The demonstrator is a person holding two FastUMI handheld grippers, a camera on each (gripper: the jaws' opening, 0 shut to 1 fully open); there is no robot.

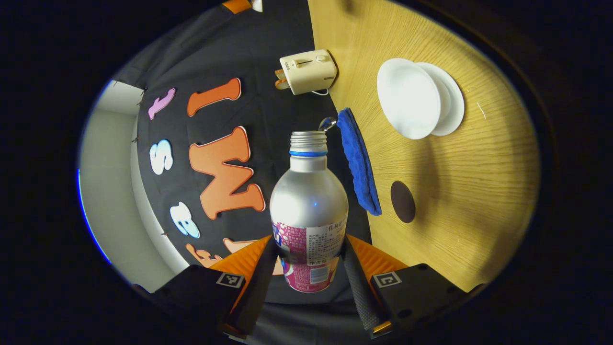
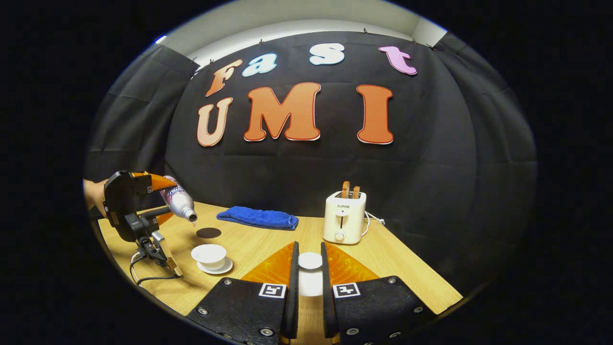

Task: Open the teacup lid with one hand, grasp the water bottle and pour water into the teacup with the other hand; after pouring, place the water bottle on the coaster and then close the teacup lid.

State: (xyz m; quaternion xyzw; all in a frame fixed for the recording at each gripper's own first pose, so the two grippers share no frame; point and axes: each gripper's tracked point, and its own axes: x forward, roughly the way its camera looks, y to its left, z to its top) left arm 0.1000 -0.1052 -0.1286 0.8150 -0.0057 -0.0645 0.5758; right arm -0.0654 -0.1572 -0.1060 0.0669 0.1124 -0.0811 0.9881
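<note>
Between the 2 fingers of the left gripper point(image 1: 309, 261), the water bottle point(image 1: 309, 211) sits clamped at its labelled lower half, both fingers pressing on its sides. The bottle is silver with a pink and white label, a blue ring under its threaded neck, and no cap on it. From the right gripper view, this gripper point(image 2: 158, 199) is at the far left, above the table point(image 2: 383, 254), with the bottle point(image 2: 179, 201) tipped so its mouth points down and to the right, above the teacup point(image 2: 209, 254). I cannot tell whether water is coming out.

The white teacup stands on its saucer point(image 2: 215, 267) near the left edge of the table, uncovered. Just beyond it lies the dark round coaster point(image 2: 209, 233), bare and apart from the cup. In the left gripper view the cup point(image 1: 408, 98) and the coaster point(image 1: 402, 201) both lie to the right of the bottle.

The right gripper point(image 2: 309, 273) holds the white teacup lid point(image 2: 310, 261) between its fingers, which are closed in against its 2 sides, above the near part of the table.

A folded blue cloth point(image 2: 258, 218) lies at the far side of the table, and to its right stands a cream toaster point(image 2: 344, 218) with 2 slices of toast sticking out of the top. A hand point(image 2: 93, 196) shows behind the left gripper.
</note>
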